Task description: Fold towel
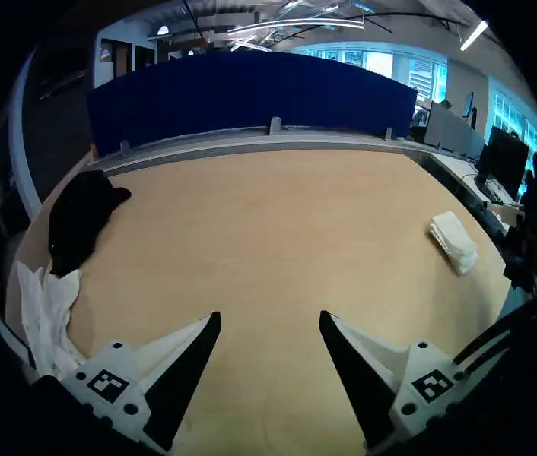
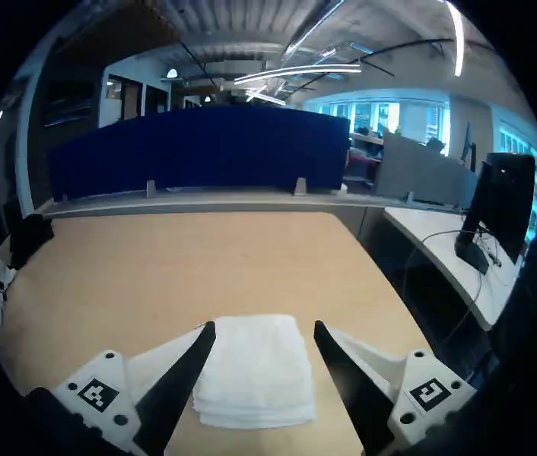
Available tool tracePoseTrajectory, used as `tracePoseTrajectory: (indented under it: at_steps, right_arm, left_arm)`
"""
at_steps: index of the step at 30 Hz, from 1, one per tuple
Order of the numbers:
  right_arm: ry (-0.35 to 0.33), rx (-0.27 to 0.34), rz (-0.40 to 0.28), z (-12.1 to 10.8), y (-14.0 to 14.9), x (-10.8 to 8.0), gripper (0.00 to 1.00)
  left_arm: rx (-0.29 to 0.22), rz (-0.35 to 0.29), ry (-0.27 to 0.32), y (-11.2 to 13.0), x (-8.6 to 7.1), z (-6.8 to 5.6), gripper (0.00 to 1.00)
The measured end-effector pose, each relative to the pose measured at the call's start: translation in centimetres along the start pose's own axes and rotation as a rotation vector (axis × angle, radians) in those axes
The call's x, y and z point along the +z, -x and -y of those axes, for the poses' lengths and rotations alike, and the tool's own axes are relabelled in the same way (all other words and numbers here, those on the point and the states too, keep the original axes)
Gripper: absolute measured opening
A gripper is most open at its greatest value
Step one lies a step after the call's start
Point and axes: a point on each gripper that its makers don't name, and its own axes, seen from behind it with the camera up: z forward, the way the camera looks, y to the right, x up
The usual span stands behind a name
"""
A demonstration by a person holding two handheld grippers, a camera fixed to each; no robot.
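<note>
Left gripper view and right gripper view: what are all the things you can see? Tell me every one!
desk: one, light wood, under everything
folded towel: one, white, near the desk's right edge
crumpled cloth: one heap, white, desk's left edge
dark cloth: one, black, beside the crumpled cloth
divider: one, dark blue, along the desk's far edge
monitor: one, black, neighbouring desk at right
left gripper: one, black and white, open over bare desk
right gripper: one, black and white, open, straddling the folded towel

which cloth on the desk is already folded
The white towel between the open right tongs: a neat stack. The other white cloth and the black cloth lie crumpled.
</note>
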Motion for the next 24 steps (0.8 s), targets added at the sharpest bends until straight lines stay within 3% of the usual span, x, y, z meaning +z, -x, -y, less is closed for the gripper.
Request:
tracePoseTrajectory:
  at_steps: [15, 24]
  right_arm:
    - [-0.036, 0.022, -0.193, 3.9, -6.2, -0.7, 1.0]
    - [-0.05, 0.076, -0.295, 6.0, -9.7, -0.8, 1.0]
  left_arm:
    - [-0.037, -0.116, -0.003, -3.4, 0.2, 0.7, 0.96]
    - [-0.051, -0.196, -0.035, -5.6, 0.0, 2.3, 0.96]
